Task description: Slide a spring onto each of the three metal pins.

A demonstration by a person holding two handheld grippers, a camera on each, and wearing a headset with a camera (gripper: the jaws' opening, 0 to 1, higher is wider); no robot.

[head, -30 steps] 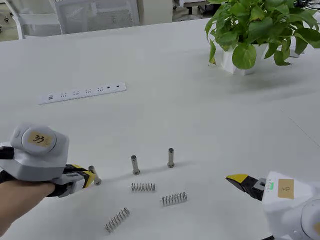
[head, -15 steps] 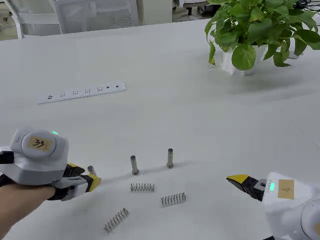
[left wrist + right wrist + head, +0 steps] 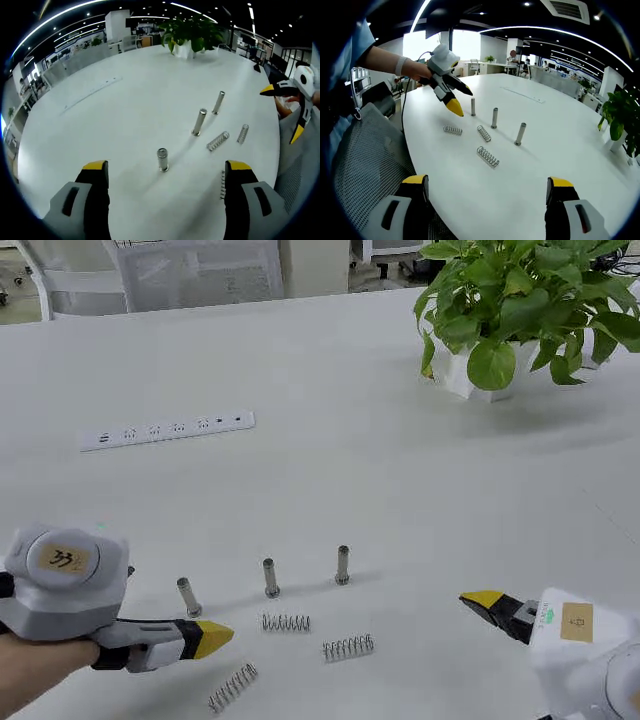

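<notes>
In the head view, three metal pins are standing upright in a row on the white table: the left pin, the middle pin and the right pin, each with a bare shaft. Three springs are lying flat on the near side of them. The middle spring is lying just near of the middle pin, the right spring is lying a little nearer and to the right, and the left spring is lying nearest of all. The left gripper is reaching in from the lower left, its yellow tips sitting just near of the left pin and apart from it. The right gripper is pointing in from the lower right, well apart from pins and springs. A power strip is lying far to the left, and a potted plant is standing at the far right. In the left gripper view, the jaws are standing spread wide, and the left pin is standing on the table just beyond the tips, in line with the gap; the other pins are standing farther off to the right, with two springs beside them and one by the right jaw. In the right gripper view, the jaws are also standing spread wide, the springs are lying ahead with the pins behind them, and a hand is holding the left gripper above the far end of the row, beyond a mesh chair.
</notes>
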